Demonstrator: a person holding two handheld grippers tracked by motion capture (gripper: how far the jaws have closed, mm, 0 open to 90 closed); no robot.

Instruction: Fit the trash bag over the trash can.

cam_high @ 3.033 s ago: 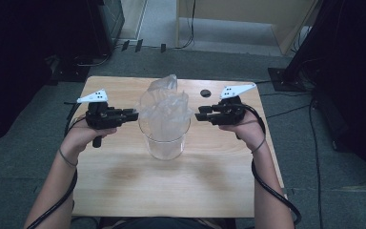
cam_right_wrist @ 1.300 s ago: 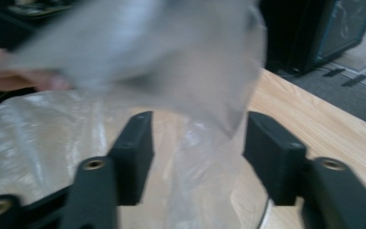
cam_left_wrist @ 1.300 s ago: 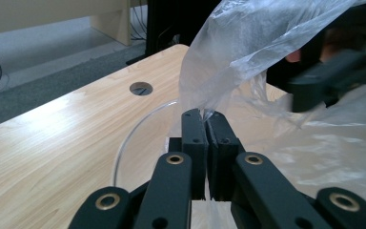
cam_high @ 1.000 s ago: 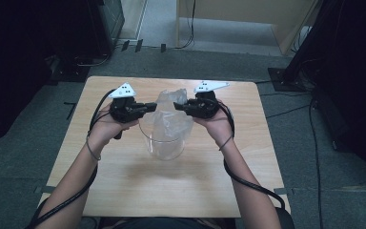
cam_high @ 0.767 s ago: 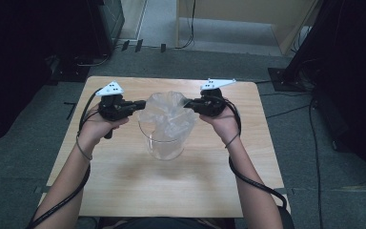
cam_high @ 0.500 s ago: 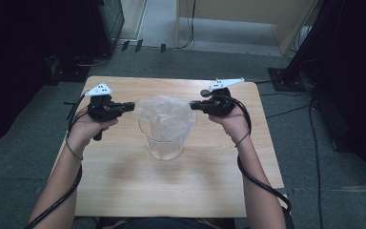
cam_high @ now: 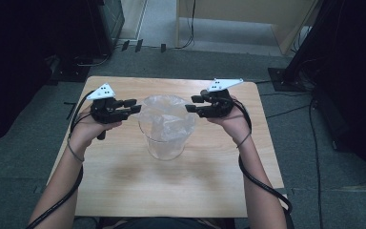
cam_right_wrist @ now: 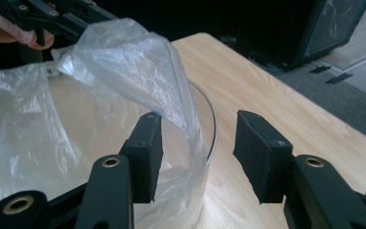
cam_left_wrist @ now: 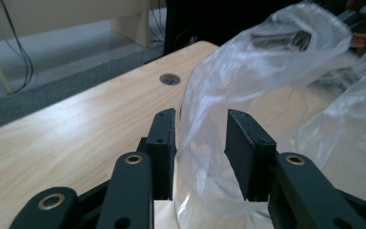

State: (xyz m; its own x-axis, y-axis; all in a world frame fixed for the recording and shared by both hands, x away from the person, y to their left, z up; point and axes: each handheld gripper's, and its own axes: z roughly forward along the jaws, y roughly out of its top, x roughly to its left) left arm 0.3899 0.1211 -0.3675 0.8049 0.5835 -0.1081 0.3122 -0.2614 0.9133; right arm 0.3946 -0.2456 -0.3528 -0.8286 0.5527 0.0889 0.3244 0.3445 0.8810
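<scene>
While both hands hold level above the pale wooden table (cam_high: 124,191), the tall clear glass beaker (cam_high: 166,143) stands at its middle, lined with a crinkled transparent plastic bag (cam_high: 164,112). Left gripper (cam_high: 129,106) and right gripper (cam_high: 194,103) flank its rim, jaws just opened, released, film between them unpinched.

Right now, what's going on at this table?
A person is lining a clear beaker with a plastic bag, working a gripper in each hand. The left gripper and right gripper sit at opposite sides of the rim. Both have just been opening: the bag's edge lies loose between their fingers, draped over the rim.
</scene>
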